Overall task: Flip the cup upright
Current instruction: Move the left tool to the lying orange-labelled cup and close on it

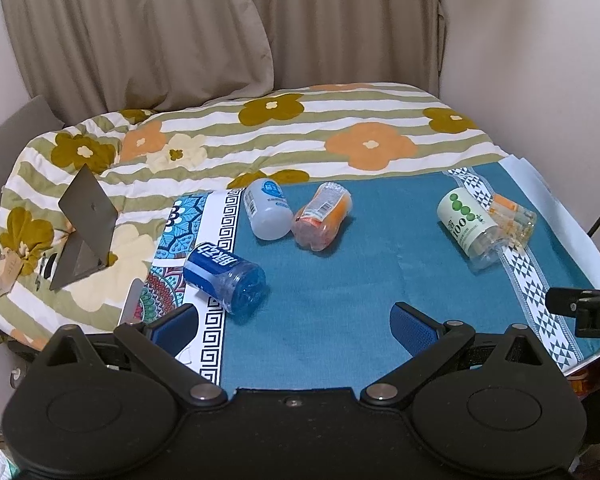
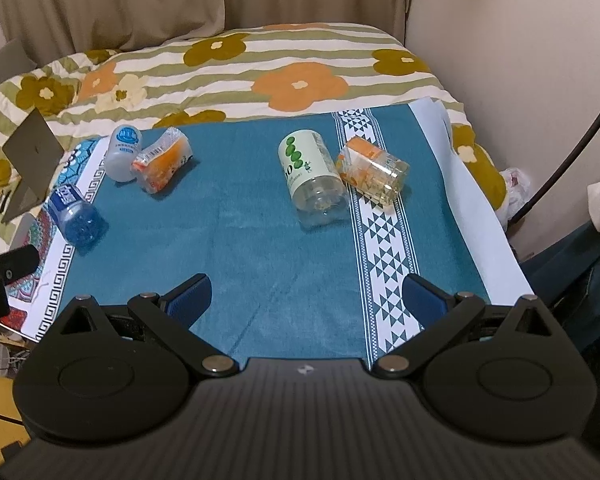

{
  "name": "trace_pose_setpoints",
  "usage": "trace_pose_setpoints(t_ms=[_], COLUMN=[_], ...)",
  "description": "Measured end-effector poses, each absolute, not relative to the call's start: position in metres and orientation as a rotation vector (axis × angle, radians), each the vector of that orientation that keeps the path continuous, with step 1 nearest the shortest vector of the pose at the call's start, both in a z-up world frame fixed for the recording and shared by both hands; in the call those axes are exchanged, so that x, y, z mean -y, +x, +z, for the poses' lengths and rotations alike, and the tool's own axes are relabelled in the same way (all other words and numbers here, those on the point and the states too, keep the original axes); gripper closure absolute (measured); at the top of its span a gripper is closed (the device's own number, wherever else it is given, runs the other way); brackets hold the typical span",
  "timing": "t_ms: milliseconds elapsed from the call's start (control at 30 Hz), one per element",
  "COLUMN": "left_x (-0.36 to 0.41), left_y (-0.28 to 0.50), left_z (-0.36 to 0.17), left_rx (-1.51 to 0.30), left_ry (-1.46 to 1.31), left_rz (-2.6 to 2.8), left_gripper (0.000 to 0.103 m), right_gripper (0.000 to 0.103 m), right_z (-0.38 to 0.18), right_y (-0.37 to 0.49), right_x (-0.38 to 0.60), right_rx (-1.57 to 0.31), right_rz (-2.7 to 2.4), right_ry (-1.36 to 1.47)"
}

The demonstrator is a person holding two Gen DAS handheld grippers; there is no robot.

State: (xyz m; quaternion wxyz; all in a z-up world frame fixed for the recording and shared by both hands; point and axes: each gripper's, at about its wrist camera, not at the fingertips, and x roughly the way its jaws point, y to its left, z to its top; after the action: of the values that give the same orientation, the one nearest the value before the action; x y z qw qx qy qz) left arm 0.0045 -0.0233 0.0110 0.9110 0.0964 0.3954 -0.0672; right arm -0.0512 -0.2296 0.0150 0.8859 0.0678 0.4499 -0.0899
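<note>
Several plastic cups lie on their sides on a teal cloth point(image 1: 340, 300). A blue cup point(image 1: 224, 282) lies at the left, also in the right wrist view point(image 2: 73, 214). A white cup point(image 1: 267, 208) and an orange-pink cup point(image 1: 322, 216) lie side by side at the back point(image 2: 122, 153) point(image 2: 162, 164). A green-dotted cup point(image 1: 468, 226) and a clear orange-printed cup point(image 1: 514, 218) lie at the right point(image 2: 314, 172) point(image 2: 372, 172). My left gripper point(image 1: 296, 326) is open and empty, above the cloth's near edge. My right gripper point(image 2: 306, 300) is open and empty, well short of the cups.
A flowered quilt point(image 1: 260, 136) covers the bed behind the cloth. A grey folded stand point(image 1: 86, 228) rests on the quilt at the left. Curtains point(image 1: 180, 32) and a wall stand behind. The other gripper's body point(image 1: 588, 310) shows at the right edge.
</note>
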Motion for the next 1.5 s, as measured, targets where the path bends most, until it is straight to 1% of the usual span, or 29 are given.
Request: trace_pose_setpoints(t_ms=[167, 333, 467, 567, 767, 900, 1067, 1133, 1233, 1267, 1300, 1467, 1500], left_x=[0.034, 0.049, 0.064, 0.073, 0.097, 0.106, 0.112, 0.114, 0.116, 0.116, 0.118, 0.120, 0.120], left_y=[0.016, 0.048, 0.085, 0.117, 0.175, 0.212, 0.241, 0.248, 0.257, 0.259, 0.261, 0.268, 0.269], left_z=[0.016, 0.018, 0.013, 0.006, -0.024, -0.056, -0.083, -0.092, -0.105, -0.109, -0.113, -0.125, -0.127], left_rx=[-0.800, -0.797, -0.817, -0.864, -0.922, -1.022, -1.087, -1.108, -1.143, -1.151, -1.160, -1.182, -1.183], left_ry=[0.253, 0.321, 0.409, 0.428, 0.529, 0.561, 0.620, 0.639, 0.663, 0.671, 0.680, 0.695, 0.697], left_rz=[-0.168, -0.237, -0.311, -0.358, -0.414, -0.450, -0.472, -0.478, -0.491, -0.496, -0.499, -0.499, -0.495], left_gripper=[0.000, 0.000, 0.000, 0.000, 0.001, 0.009, 0.010, 0.015, 0.018, 0.021, 0.027, 0.028, 0.031], right_gripper=[0.000, 0.000, 0.000, 0.000, 0.000, 0.000, 0.000, 0.000, 0.000, 0.000, 0.000, 0.000, 0.000], right_z=[0.026, 0.029, 0.021, 0.010, -0.010, -0.022, -0.039, -0.045, -0.053, -0.056, -0.057, -0.065, -0.067], right_y=[-0.046, -0.036, -0.025, -0.016, -0.004, 0.007, 0.024, 0.029, 0.035, 0.037, 0.039, 0.047, 0.048], right_x=[0.237, 0.244, 0.254, 0.261, 0.273, 0.279, 0.285, 0.286, 0.289, 0.291, 0.291, 0.292, 0.292], right_rx=[-0.929, -0.921, -0.937, -0.951, -0.945, -0.944, -0.979, -0.992, -1.003, -1.007, -1.011, -1.028, -1.030], right_rz=[-0.131, -0.118, -0.084, -0.068, -0.079, -0.076, -0.087, -0.088, -0.094, -0.097, -0.098, -0.101, -0.102], right_ry=[0.152, 0.138, 0.177, 0.185, 0.181, 0.184, 0.196, 0.200, 0.221, 0.230, 0.237, 0.261, 0.264])
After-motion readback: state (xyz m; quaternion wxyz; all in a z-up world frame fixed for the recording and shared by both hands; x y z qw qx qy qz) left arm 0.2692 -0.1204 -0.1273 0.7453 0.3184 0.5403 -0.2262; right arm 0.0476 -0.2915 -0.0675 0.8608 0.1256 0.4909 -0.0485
